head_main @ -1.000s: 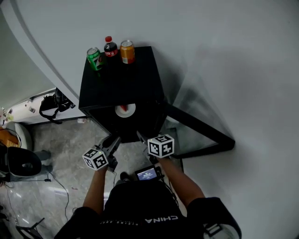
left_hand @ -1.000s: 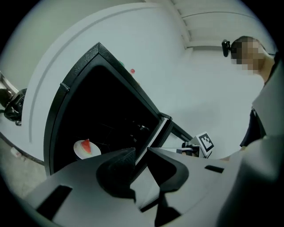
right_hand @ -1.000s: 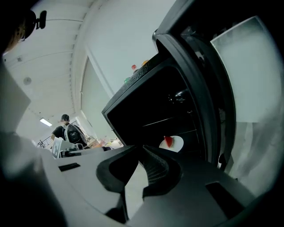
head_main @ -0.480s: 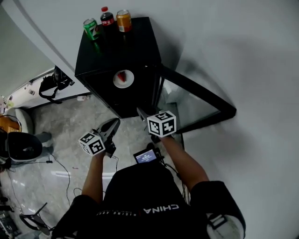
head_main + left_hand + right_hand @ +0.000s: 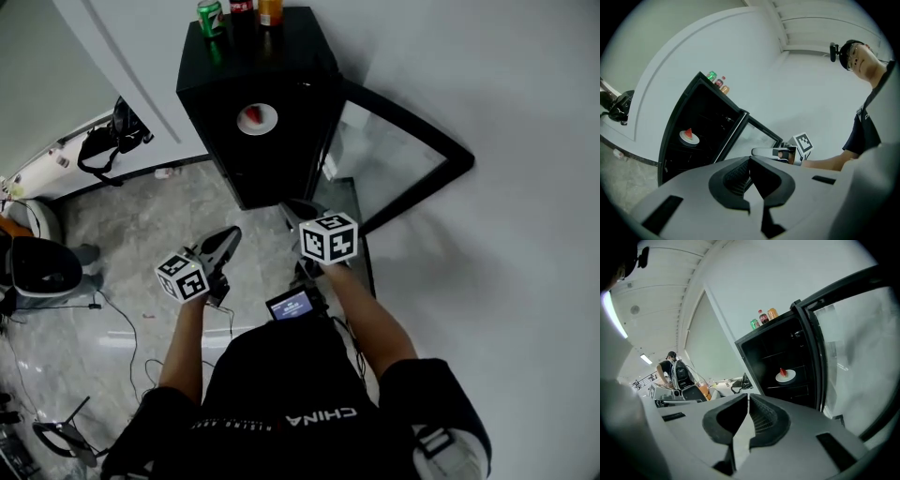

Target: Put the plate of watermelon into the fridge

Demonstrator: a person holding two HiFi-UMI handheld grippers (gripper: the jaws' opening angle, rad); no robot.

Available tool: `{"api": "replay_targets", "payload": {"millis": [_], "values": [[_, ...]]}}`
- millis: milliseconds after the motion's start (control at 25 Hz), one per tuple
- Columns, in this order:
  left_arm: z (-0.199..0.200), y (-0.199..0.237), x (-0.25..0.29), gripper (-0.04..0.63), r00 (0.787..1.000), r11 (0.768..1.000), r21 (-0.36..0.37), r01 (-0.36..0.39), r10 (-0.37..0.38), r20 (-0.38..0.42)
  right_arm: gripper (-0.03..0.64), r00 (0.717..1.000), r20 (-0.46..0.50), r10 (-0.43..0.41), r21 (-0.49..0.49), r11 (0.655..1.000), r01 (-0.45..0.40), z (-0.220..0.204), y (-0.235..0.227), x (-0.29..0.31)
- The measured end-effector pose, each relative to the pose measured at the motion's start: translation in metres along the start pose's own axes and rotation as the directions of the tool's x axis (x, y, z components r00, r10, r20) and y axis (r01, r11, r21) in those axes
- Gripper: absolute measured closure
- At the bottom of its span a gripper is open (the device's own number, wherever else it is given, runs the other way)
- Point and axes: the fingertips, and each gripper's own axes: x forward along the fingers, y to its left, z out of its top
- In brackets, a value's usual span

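Observation:
A white plate with a red watermelon slice (image 5: pixel 257 118) sits on a shelf inside the black fridge (image 5: pixel 281 66); it also shows as the plate (image 5: pixel 688 137) in the left gripper view and the plate (image 5: pixel 785 375) in the right one. The fridge's glass door (image 5: pixel 403 155) stands open to the right. My left gripper (image 5: pixel 230 236) is shut and empty, held well back from the fridge over the floor. My right gripper (image 5: pixel 295 217) is shut and empty too, just below the fridge's lower front. In their own views, the left gripper (image 5: pixel 751 161) and right gripper (image 5: pixel 748 404) hold nothing.
A green can (image 5: pixel 211 17), a dark bottle (image 5: pixel 242 6) and an orange can (image 5: pixel 270 9) stand on the fridge top. A black bag (image 5: pixel 117 141), a dark chair (image 5: pixel 42 267) and floor cables lie left. A person with a backpack (image 5: pixel 675 371) stands far off.
Both grippers have drawn back from the fridge, which now lies farther up the head view. The plate stays on its shelf, and the door stays open.

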Motion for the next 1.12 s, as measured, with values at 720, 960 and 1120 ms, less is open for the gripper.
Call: {"api": "replay_targets", "payload": {"millis": [720, 960, 1120], "values": [[-0.088, -0.091, -0.064, 0.583, 0.999, 0.999, 0.046, 0.003, -0.001, -0.040, 0.601, 0.998, -0.038, -0.057, -0.038, 0.998, 0.056, -0.095, 0.062, -0.109], [-0.085, -0.106, -0.040, 0.583, 0.999, 0.997, 0.068, -0.042, 0.041, 0.005, 0.601, 0.997, -0.039, -0.066, -0.057, 0.996, 0.064, -0.088, 0.037, -0.139], [-0.073, -0.117, -0.024, 0.583, 0.998, 0.998, 0.062, -0.028, 0.024, 0.062, 0.601, 0.998, -0.031, -0.057, -0.065, 0.996, 0.055, -0.077, 0.023, -0.147]]}}
